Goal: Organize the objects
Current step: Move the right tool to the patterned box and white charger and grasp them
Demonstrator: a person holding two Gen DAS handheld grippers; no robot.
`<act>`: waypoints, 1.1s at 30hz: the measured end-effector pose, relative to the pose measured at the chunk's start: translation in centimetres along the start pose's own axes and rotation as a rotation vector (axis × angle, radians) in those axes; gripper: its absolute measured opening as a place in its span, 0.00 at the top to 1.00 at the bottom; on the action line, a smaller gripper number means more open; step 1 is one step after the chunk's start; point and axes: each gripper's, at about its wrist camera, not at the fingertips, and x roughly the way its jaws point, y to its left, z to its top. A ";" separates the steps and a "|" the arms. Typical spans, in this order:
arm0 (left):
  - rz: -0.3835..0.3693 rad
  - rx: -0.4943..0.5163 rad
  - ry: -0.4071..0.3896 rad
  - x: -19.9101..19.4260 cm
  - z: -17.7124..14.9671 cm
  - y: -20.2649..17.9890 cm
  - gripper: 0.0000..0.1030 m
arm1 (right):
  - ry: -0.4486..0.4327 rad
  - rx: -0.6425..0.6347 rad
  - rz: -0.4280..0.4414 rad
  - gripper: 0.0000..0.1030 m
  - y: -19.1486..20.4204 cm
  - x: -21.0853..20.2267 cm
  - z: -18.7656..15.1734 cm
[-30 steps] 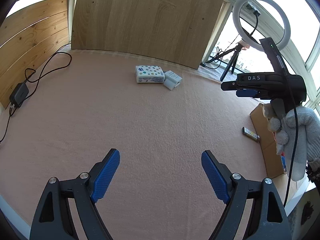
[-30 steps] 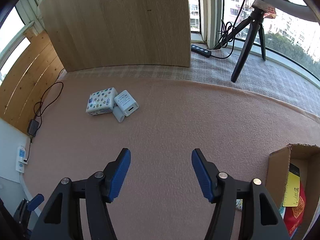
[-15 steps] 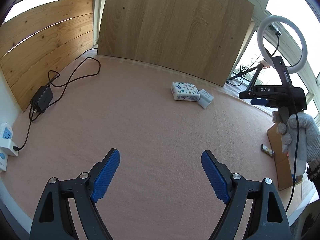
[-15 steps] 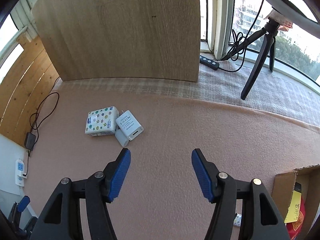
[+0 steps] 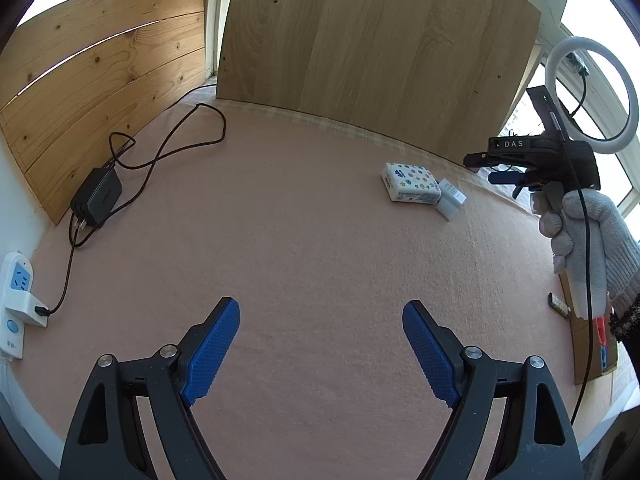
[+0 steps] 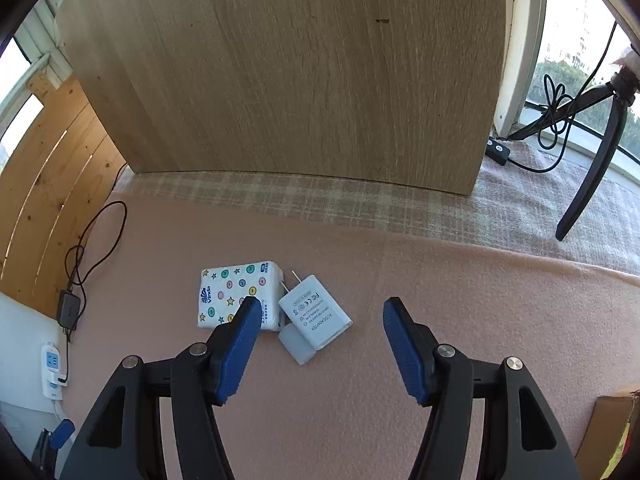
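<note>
We are holding both grippers above a pink blanket (image 5: pixel 320 248) that is covering the work surface. Our left gripper (image 5: pixel 321 344) is hanging released, its blue pads spread wide with nothing between them, over a bare stretch of blanket. Our right gripper (image 6: pixel 322 344) is likewise standing wide apart and gripping nothing; in the left wrist view we are seeing it from the side at the right edge (image 5: pixel 532 160), carried by a hand in a grey glove (image 5: pixel 588 240).

The tissue pack (image 6: pixel 238 294), white with coloured stars and dots, is lying flat on the blanket, and the white charger (image 6: pixel 316 316) is lying just beside it, its two prongs pointing toward the pack. A smaller white block (image 6: pixel 296 344) is sitting tucked partly under the charger. In the right wrist view, the left pad (image 6: pixel 240 344) is overlapping the pack's near corner, while the charger is showing between the two pads; we cannot tell whether the pad is touching anything.

A wooden board (image 6: pixel 296 72) is standing upright behind them. A cardboard box (image 6: pixel 612 428) is showing at the right wrist view's lower right corner. A black power brick (image 5: pixel 98 196) with its cable is lying by the left wall.
</note>
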 end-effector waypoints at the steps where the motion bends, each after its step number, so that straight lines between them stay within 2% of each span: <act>1: -0.001 -0.001 0.006 0.2 -0.1 0.2 0.16 | 0.007 -0.007 0.001 0.42 0.6 0.7 0.3; 7: 0.005 -0.027 0.029 1.2 -0.7 1.7 0.16 | 0.030 -0.023 -0.022 0.42 2.9 4.2 1.7; 15: 0.016 -0.066 0.045 1.5 -1.3 3.9 0.16 | 0.072 -0.006 -0.043 0.42 3.1 7.3 2.3; 20: 0.017 -0.074 0.056 1.7 -1.6 4.1 0.16 | 0.121 -0.027 -0.009 0.42 3.2 8.4 2.4; 26: 0.010 -0.076 0.057 1.7 -1.5 3.8 0.16 | 0.179 -0.116 0.013 0.42 4.1 8.4 1.1; 33: -0.009 -0.061 0.058 1.5 -1.3 2.3 0.16 | 0.192 -0.208 -0.018 0.42 4.5 6.8 -2.7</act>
